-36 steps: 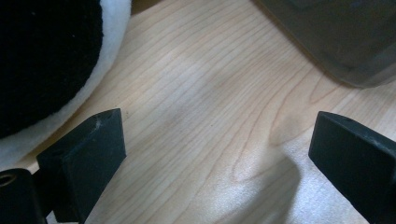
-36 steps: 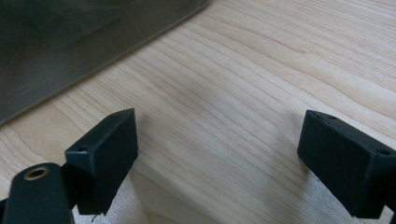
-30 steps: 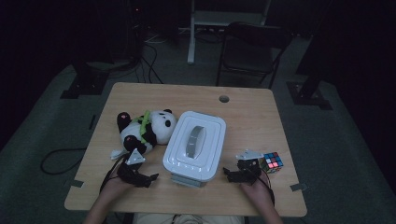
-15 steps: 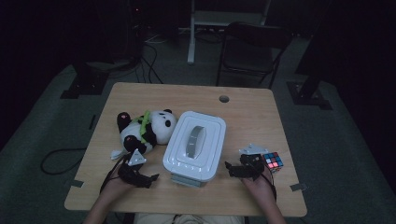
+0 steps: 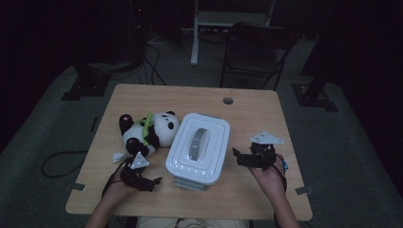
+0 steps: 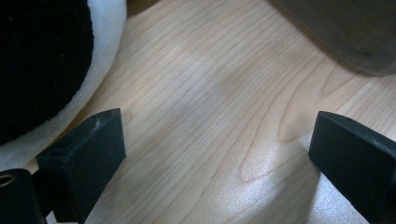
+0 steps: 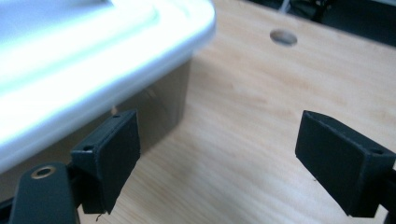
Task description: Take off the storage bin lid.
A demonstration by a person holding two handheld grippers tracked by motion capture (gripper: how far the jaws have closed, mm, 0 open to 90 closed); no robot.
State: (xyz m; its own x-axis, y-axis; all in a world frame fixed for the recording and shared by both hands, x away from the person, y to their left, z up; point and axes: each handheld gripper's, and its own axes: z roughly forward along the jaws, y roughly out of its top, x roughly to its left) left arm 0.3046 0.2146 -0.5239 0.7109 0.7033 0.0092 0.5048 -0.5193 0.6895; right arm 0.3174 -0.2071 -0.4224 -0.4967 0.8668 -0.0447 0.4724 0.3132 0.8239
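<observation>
Two grippers, the left gripper (image 5: 142, 179) and right gripper (image 5: 248, 156), wait wide open with nothing in them beside the white box (image 5: 198, 147) mid-table, its lid on, so the work looks barely started.

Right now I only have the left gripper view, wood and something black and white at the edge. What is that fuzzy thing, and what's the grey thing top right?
Observer: It's a plush panda, lying on the table just ahead of the left gripper.
Operator: And the grey shape?
Observer: The wall of a storage box with a white lid, standing between the two grippers.
Operator: Where's the right gripper?
Observer: On the far side of the box, the right gripper points at its side, jaws open, with nothing between them.
Operator: Is the lid on?
Observer: Yes, it sits closed on the box.
</observation>
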